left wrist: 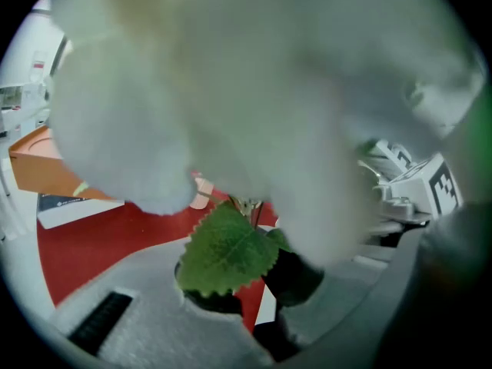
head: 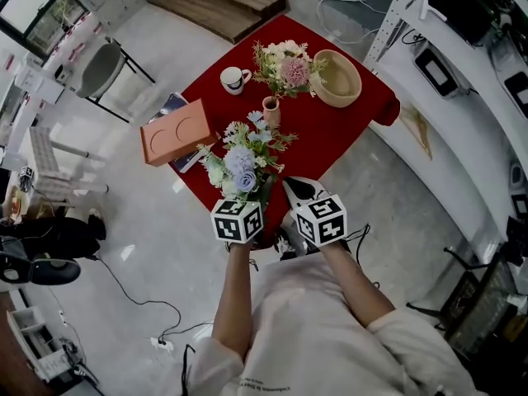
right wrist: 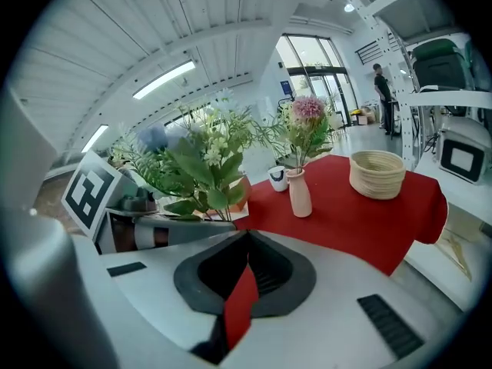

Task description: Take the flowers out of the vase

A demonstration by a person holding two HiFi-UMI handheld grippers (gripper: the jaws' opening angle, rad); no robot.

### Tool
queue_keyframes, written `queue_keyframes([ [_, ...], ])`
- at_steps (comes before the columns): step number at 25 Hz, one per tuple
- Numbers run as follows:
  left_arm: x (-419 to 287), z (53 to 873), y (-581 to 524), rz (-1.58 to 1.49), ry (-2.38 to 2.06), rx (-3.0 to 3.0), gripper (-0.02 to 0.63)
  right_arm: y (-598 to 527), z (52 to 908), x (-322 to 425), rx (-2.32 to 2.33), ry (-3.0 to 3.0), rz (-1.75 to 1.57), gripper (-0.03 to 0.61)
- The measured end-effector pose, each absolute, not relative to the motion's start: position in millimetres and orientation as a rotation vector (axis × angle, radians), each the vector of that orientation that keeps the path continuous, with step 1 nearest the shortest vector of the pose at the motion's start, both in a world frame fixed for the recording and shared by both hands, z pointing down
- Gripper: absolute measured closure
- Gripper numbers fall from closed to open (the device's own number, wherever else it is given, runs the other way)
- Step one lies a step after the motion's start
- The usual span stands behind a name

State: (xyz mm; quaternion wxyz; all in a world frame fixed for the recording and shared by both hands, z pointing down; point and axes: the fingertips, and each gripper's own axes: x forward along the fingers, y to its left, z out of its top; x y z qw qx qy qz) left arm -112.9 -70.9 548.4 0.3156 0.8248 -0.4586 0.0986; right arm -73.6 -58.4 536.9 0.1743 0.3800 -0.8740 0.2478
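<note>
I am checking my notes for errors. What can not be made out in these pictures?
Left gripper view: blurred petals of the held bouquet fill the frame and hide most of the table; a leaf covers its stems.
Head view: bouquet and marker cube hide the fingers of the left gripper.
Right gripper view: leaves hide most of the orange box.

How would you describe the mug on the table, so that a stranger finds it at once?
Look at the red table. At its far side, left of the pink flowers and the woven bowl, stands the mug. It alone is small and white, with a handle.
</note>
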Motion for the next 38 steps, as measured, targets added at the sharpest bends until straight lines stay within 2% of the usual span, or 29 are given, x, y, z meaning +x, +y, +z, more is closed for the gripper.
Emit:
queue_keyframes([
  [19, -130, 561, -48, 0.261, -1.153, 2.165, 0.569, -41, 562, -89, 1.108, -2.448, 0.750, 0.571],
  [38, -114, 552, -61, 0.236, -1.082, 2.209, 0.569, -56, 554, -83, 1.121, -2.459, 0.722, 0.571],
])
